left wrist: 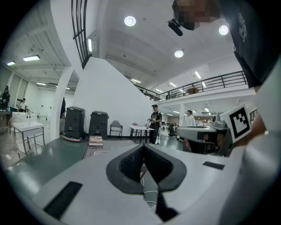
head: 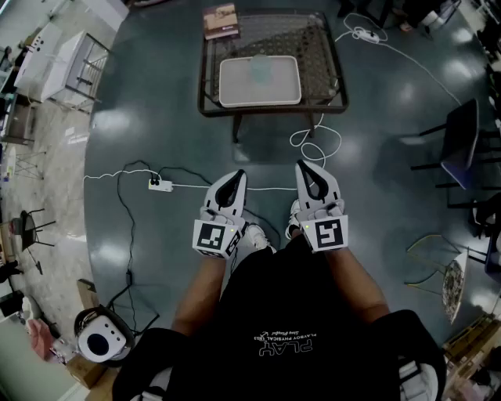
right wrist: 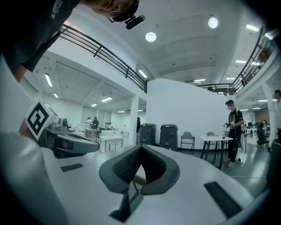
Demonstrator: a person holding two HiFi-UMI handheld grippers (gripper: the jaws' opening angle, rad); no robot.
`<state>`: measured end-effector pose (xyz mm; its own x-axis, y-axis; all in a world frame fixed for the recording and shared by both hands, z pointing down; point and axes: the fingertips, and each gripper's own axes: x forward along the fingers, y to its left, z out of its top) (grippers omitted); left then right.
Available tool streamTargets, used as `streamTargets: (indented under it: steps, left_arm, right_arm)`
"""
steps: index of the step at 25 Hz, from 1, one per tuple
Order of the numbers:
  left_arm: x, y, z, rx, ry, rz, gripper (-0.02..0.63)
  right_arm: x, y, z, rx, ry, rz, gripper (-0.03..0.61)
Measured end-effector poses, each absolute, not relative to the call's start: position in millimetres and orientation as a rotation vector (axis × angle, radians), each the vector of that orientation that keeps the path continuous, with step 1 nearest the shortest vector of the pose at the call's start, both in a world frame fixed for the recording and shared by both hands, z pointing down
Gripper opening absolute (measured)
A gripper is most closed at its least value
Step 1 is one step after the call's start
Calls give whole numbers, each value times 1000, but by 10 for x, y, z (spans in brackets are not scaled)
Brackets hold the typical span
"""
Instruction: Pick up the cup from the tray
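In the head view a pale translucent cup stands upright at the back of a cream tray, which rests on a low dark mesh table. Both grippers are held close to my body, well short of the table. My left gripper is shut with nothing in it, its tips meeting. My right gripper is also shut and empty. Both point toward the table. The cup does not show in either gripper view.
A book lies on the table's far left corner. A power strip and white cables trail over the floor between me and the table. A dark chair stands right, a white cart left. A person stands far off.
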<state>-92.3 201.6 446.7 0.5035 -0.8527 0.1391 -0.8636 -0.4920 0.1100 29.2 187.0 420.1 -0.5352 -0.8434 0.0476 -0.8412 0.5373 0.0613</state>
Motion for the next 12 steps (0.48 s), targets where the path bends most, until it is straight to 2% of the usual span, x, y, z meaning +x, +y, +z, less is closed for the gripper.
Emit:
streamTargets:
  steps: [12]
  left_arm:
    - [-851,2017,4372,2589,-1480,81,8]
  right_arm:
    - [340,1866,4252,1470,-2680,-55,-2]
